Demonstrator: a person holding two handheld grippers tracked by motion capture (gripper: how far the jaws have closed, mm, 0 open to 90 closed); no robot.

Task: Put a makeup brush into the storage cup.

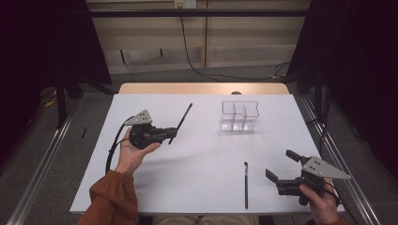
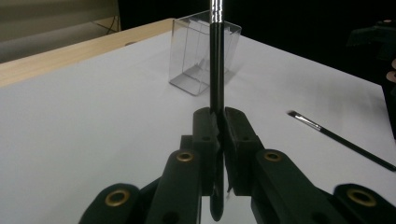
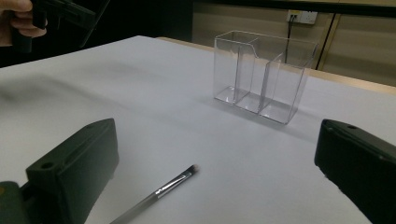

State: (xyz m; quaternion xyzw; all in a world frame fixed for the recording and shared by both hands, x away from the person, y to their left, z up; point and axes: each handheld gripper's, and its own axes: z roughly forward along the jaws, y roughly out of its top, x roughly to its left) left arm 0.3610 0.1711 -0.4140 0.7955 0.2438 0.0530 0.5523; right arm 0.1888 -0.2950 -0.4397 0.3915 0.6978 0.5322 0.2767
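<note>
1. High view: the left gripper [image 1: 170, 135] is lifted above the white table [image 1: 155, 183], its jaws clenched on a thin black brush [image 1: 181, 122] that slants up and away from them; the right gripper [image 1: 280, 167] sits at the near right edge with its jaws spread wide, grasping nothing; a second brush [image 1: 246, 185] lies flat on the table just left of it; a clear organiser [image 1: 240, 116] stands near the far edge; two brushes, two grippers, one organiser.
2. Left gripper view: the held brush [image 2: 215, 70] shows as a glossy black handle with a silver ferrule at the top; the pads [image 2: 236, 128] pinch it near its lower end; the organiser [image 2: 196, 56] stands behind it.
3. Right gripper view: the lying brush [image 3: 161, 190] shows a silver ferrule and small dark tip between the released jaws, touched by neither; the organiser [image 3: 261, 74] shows three compartments.
</note>
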